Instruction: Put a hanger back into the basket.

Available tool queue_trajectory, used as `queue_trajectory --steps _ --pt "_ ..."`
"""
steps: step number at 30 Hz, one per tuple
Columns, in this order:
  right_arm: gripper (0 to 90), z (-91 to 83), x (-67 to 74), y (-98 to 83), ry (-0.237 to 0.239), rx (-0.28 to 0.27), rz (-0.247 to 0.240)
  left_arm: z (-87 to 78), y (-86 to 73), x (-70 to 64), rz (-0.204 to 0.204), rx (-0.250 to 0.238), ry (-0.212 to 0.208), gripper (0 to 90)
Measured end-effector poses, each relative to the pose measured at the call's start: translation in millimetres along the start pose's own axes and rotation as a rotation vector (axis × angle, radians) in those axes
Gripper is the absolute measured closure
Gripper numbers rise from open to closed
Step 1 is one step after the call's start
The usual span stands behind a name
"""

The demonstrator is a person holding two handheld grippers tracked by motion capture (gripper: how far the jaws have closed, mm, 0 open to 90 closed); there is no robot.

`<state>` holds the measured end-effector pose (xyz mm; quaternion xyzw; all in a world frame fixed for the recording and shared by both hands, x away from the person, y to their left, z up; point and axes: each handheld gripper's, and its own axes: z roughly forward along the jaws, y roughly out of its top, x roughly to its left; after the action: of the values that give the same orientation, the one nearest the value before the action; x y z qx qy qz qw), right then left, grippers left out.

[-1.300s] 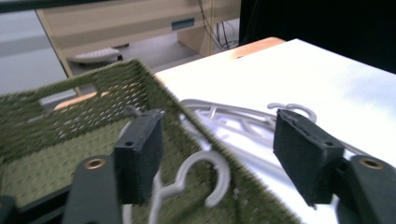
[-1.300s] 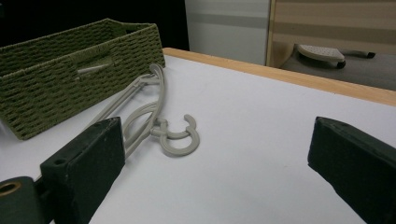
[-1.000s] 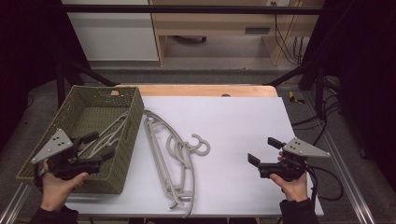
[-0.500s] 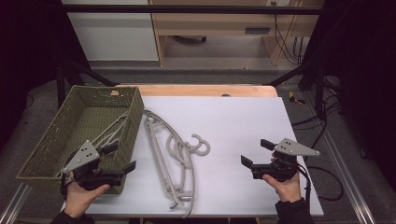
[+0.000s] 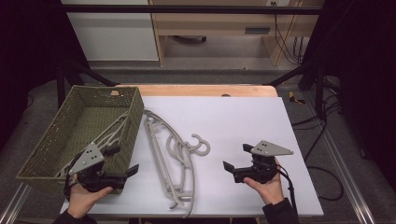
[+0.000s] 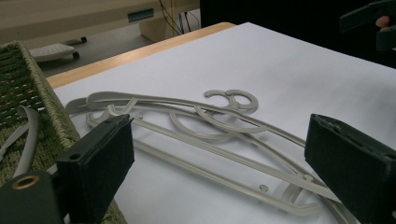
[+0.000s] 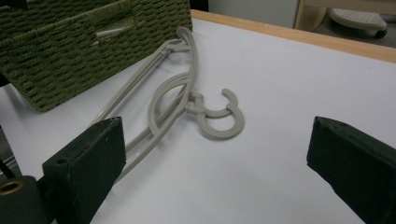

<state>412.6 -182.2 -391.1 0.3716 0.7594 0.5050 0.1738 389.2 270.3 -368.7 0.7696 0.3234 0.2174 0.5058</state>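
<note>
The grey hangers (image 5: 173, 163) lie flat in a small pile on the white desk (image 5: 243, 116), between the two grippers. From the fingers of the left gripper (image 5: 122, 161) the pile sits just ahead, with the green basket (image 5: 56, 140) right beside them; more hangers rest inside it. These fingers have just been opening and now stand wide apart with nothing between them. The right gripper (image 5: 236, 157) points at the pile from the other side, with the two round hooks (image 7: 219, 116) straight in front of its fingers. Its fingers are wide apart too and hold nothing. The hangers look thin, light and hard, likely plastic, and smooth enough to slip. They are stacked, so one may drag another. A good place to pinch is a long straight bar (image 6: 196, 149), or the neck under a hook
</note>
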Motion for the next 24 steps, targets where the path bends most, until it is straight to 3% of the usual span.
queue_trajectory --steps 7,16,24 --pt "6.0 22.3 18.8 -2.1 0.025 0.066 -0.015 -1.3 1.5 -1.3 0.014 -0.003 -0.006 7.8" --pt "8.1 54.4 41.1 -7.7 0.034 0.197 -0.028 -4.3 2.9 0.6 0.01 -0.009 -0.005 7.6" --pt "15.5 78.7 57.4 -10.5 0.069 0.257 -0.022 -5.4 2.9 2.3 0.01 -0.012 0.004 7.7"
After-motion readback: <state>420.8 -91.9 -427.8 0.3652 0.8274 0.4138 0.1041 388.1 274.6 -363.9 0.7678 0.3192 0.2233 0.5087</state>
